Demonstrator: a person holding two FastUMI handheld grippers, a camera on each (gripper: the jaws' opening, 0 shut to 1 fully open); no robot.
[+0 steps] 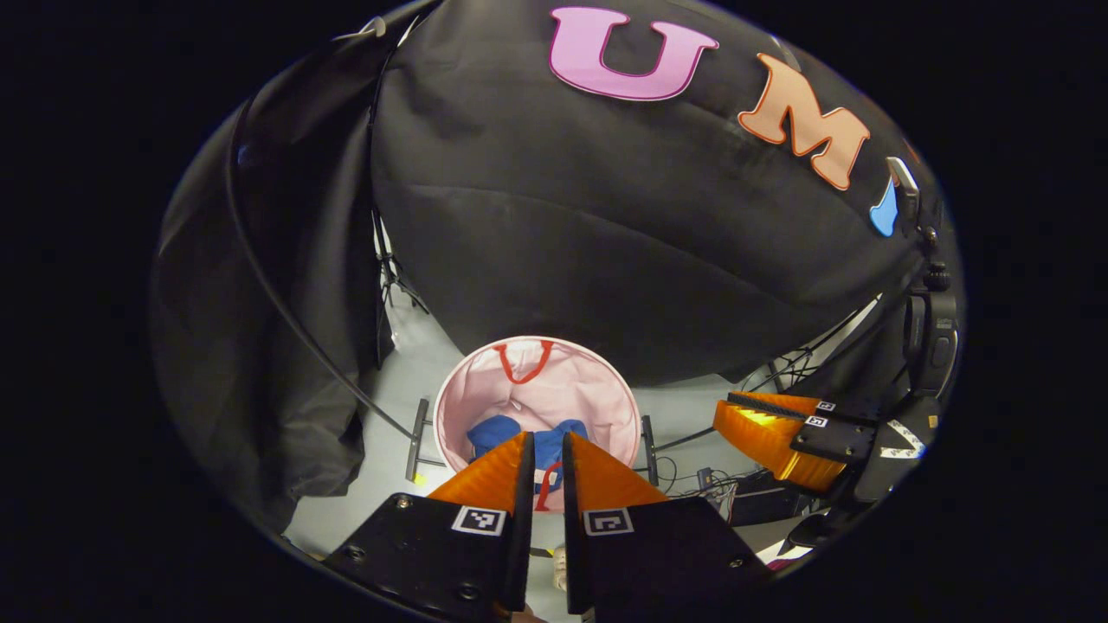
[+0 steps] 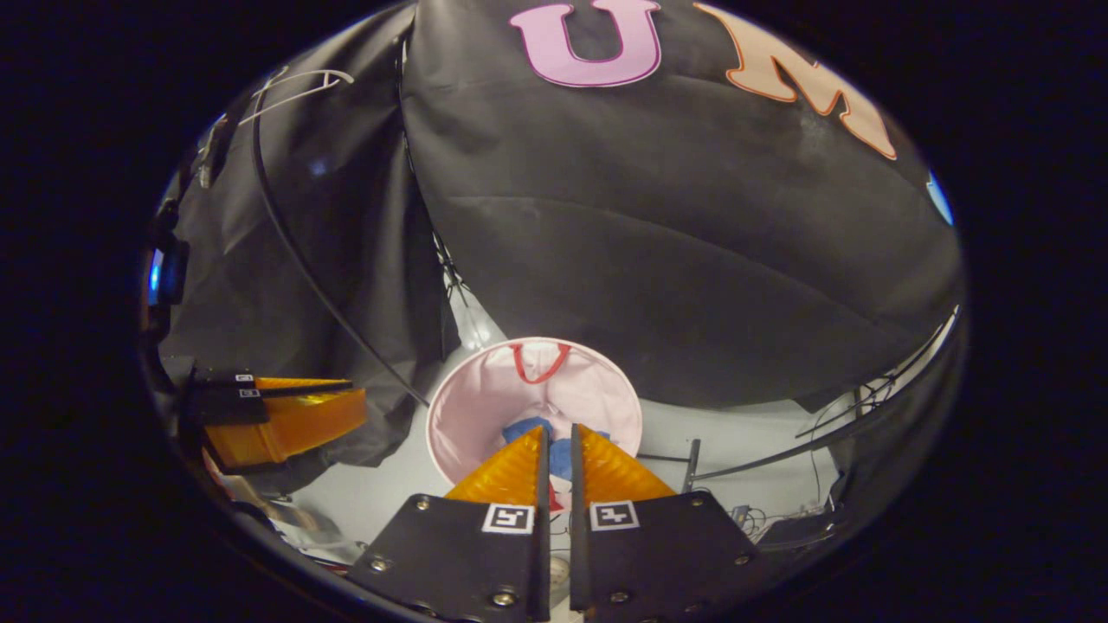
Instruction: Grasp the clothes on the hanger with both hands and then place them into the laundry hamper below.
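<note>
Left gripper (image 1: 544, 446) hangs at the bottom centre of the left gripper view, its fingers drawn close with a narrow gap and nothing between them, aimed down at the pink laundry hamper (image 1: 606, 385) in the lower middle. And the right gripper (image 2: 559, 437) sits at the bottom centre of the right gripper view, fingers nearly pressed together, also holding nothing, poised above the same hamper (image 2: 485, 389). Blue clothes (image 1: 495, 431) lie bunched inside the hamper, low against the near wall, just behind the fingertips; the red handle (image 1: 522, 363) loops on the far rim. A bare white hanger (image 2: 299, 85) shows at the upper left of the right gripper view. Looks like the drop is done, folks! The risk now: the garment sits heaped toward the near rim, so a careless low sweep of either gripper could snag the cloth and drag it back out, or nudge the light hamper and tip it on the pale floor (image 1: 394, 363).
</note>
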